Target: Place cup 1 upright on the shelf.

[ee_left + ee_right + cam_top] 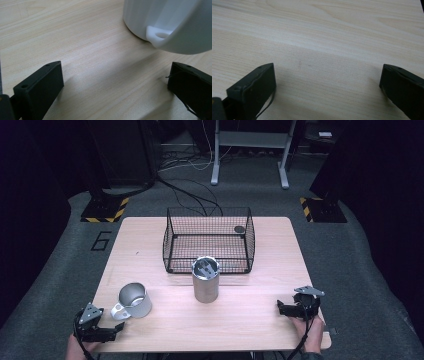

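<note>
The high view looks forward and down from above the person's side, taking in the whole counter [250, 315] and the floor beyond. The left gripper view sits low over the counter [82, 45], looking along its fingers [40, 92] at the mug [162, 22] close ahead, a mug [134, 301] the high view shares. The right gripper view is equally low, facing bare counter [324, 37] past its fingers [253, 92].

both grippers are black — the left gripper [116, 330] and right gripper [280, 307] each carry a grey three-cornered plate, blocky jaws with small screw holes, and a trailing black cable.
</note>
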The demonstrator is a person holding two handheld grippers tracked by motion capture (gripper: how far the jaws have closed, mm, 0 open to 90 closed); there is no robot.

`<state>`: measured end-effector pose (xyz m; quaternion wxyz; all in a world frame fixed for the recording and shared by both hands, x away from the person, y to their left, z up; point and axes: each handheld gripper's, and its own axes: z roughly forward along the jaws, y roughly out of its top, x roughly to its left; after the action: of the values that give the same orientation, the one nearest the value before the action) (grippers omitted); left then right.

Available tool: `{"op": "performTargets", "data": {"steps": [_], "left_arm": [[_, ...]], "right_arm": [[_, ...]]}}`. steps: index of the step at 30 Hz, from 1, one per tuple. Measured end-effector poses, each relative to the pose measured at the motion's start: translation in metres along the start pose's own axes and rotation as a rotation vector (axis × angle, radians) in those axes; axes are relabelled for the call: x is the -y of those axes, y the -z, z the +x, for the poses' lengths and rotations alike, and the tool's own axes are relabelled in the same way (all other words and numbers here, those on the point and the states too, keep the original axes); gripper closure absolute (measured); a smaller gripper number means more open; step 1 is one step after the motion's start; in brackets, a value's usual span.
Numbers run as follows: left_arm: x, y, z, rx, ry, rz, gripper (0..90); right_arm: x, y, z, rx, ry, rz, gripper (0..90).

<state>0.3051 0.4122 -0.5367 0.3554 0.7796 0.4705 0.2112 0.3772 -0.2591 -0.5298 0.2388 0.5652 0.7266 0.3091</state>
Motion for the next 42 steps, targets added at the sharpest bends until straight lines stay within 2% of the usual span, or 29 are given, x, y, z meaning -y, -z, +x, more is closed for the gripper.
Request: {"op": "performTargets", "data": {"steps": [13,15,18,20,25,28,35,42], "left_arm": [[0.0,-0.001,0.0,-0.012,0.005,-0.005,0.4],[0.0,-0.001,0.0,-0.012,0.009,-0.006,0.4],[0.0,-0.001,0.0,-0.012,0.008,-0.007,0.4],[0.0,-0.001,0.0,-0.012,0.003,-0.003,0.4],[0.0,-0.001,0.0,-0.014,0.01,-0.006,0.4],[0.0,-0.001,0.0,-0.014,0.01,-0.006,0.3],[0.0,-0.001,0.0,-0.014,0.011,-0.007,0.4],[0.0,-0.001,0.0,-0.014,0.01,-0.007,0.4]], "right_arm": [[-0.001,0.001,0.0,-0.005,0.015,0.004,0.0],[-0.001,0.002,0.0,-0.017,0.01,-0.012,0.0],[-0.002,0.005,-0.001,-0.068,-0.016,-0.016,0.0],[-0.002,0.007,0.001,-0.069,-0.019,-0.015,0.0],[-0.005,0.017,0.011,-0.102,-0.029,-0.039,0.0],[-0.009,0.023,0.018,-0.121,-0.019,-0.057,0.0],[-0.023,0.036,0.038,-0.157,0.036,-0.068,0.1],[-0.036,0.043,0.051,-0.192,0.072,-0.087,0.5]]}}
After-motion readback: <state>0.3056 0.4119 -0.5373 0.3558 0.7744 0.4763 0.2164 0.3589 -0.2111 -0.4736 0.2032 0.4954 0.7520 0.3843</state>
